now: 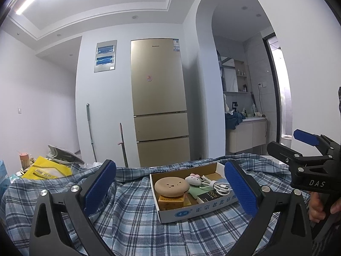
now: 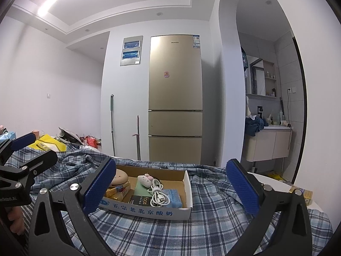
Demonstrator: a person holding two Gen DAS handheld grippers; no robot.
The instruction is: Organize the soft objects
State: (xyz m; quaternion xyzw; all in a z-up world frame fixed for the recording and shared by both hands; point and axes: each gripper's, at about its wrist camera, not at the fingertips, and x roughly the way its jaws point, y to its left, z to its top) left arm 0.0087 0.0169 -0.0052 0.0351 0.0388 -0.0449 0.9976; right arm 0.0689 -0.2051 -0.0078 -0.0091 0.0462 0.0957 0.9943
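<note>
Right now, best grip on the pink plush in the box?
Take the pink plush across its rounded body from above with the right claw, open in front of it. It sits atop other items mid-box, with the white cable touching its right side, so avoid that side.

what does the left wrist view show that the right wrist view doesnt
Only the left wrist view: the whole round tan cushion on the yellow boxes, and the right hand-held gripper, open.

Only the right wrist view: a light blue pack under the white cable, a small box at the right edge, and the left hand-held gripper, open.

Both: the cardboard tray on the plaid cloth, the pink plush, the fridge.
</note>
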